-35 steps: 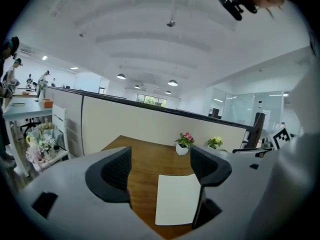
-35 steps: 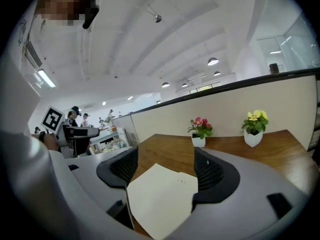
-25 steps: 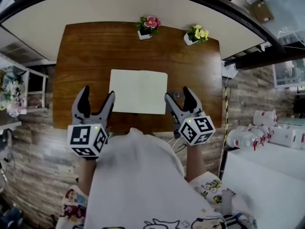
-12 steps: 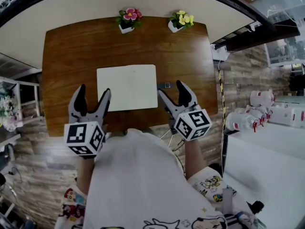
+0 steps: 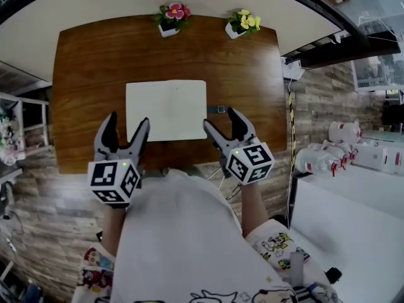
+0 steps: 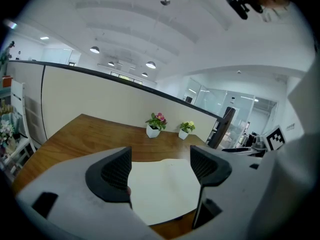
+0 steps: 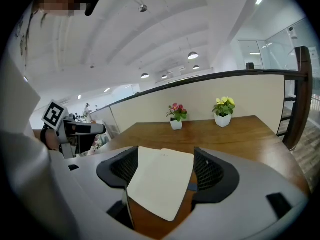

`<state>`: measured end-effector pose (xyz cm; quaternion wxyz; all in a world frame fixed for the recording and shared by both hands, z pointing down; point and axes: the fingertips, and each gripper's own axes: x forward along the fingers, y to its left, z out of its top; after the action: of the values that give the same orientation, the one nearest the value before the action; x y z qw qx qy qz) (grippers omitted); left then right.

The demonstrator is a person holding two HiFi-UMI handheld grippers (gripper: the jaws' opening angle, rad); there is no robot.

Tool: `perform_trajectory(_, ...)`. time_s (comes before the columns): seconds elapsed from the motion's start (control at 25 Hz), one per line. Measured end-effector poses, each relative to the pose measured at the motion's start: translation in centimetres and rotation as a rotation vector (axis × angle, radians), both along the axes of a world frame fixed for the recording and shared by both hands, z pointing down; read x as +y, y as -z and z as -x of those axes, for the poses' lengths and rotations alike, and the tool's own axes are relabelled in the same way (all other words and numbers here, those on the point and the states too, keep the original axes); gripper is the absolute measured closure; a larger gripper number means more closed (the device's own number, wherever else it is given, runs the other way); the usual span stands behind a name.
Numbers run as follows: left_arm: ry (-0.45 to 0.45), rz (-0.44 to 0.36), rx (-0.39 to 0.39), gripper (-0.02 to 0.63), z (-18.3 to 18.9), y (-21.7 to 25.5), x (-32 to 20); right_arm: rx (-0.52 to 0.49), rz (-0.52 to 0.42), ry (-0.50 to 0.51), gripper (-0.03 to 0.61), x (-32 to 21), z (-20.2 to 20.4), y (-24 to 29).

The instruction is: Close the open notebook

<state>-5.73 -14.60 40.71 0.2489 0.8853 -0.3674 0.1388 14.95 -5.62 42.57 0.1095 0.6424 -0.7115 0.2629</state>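
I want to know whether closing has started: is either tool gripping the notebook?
No: the left tool and right tool are both open and hold nothing, and the notebook lies flat open.

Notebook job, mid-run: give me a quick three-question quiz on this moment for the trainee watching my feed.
1. True or false: the notebook lies open and flat on the table.
2. The left gripper is: A) open and empty; B) shut on a page; C) shut on a pen.
3. Fill in: the flower pot at the table's far edge, on the side of the right gripper, has ____ flowers.
Key: 1 true; 2 A; 3 yellow.
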Motion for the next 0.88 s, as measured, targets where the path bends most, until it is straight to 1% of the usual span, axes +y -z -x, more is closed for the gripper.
perform_trajectory(0.44, -0.01, 0.127, -0.008, 0.273, -0.3, -4.4, 2.3, -0.026, 0.109, 0.053, 0.273, 0.6, 0.5, -4.5)
perform_trajectory(0.68, -0.008, 0.201, -0.012, 0.273, -0.6, -7.3, 3.8, -0.014, 0.151, 0.077, 0.273, 0.2, 0.3, -6.6)
perform_trajectory(0.88, -0.001, 0.274, 0.008, 0.274, -0.9, -9.1, 5.0, -0.003, 0.196, 0.108, 0.273, -0.2, 0.3, -8.4)
